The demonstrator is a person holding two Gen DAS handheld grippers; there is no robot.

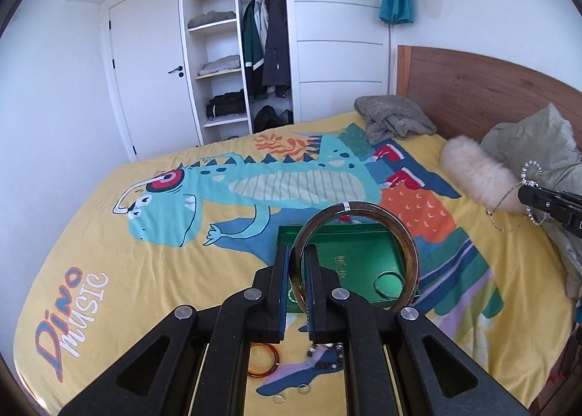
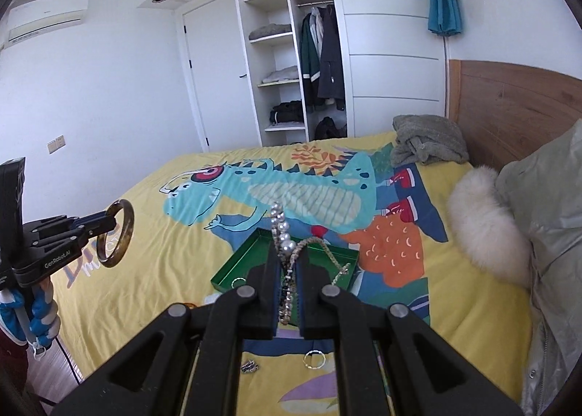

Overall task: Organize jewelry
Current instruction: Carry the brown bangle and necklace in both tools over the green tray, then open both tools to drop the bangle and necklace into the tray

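The left gripper (image 1: 299,263) is clamped tight on a brown bangle (image 1: 363,219), its pads pinching the ring's near edge so the hoop stands upright and juts forward past the fingertips. The bangle is thick, glossy and mottled dark amber, with a small white tag wrapped around its top. Seen from the right wrist, that same ring hangs well above the bed.

The right gripper (image 2: 289,270) is closed on a rhinestone necklace (image 2: 282,230). Sparkling stones and a few round pearl-like beads bunch up between and above the fingertips, while a thin glittering chain loops off to the right and droops down.

Beneath both grippers a green tray (image 1: 360,234) lies on the yellow dinosaur bedspread (image 1: 145,241), with a thin silver ring (image 1: 390,283) inside it near its front right corner. Nearer the cameras, an orange bangle (image 1: 262,359) and a few small rings and trinkets lie loose on the bedspread.
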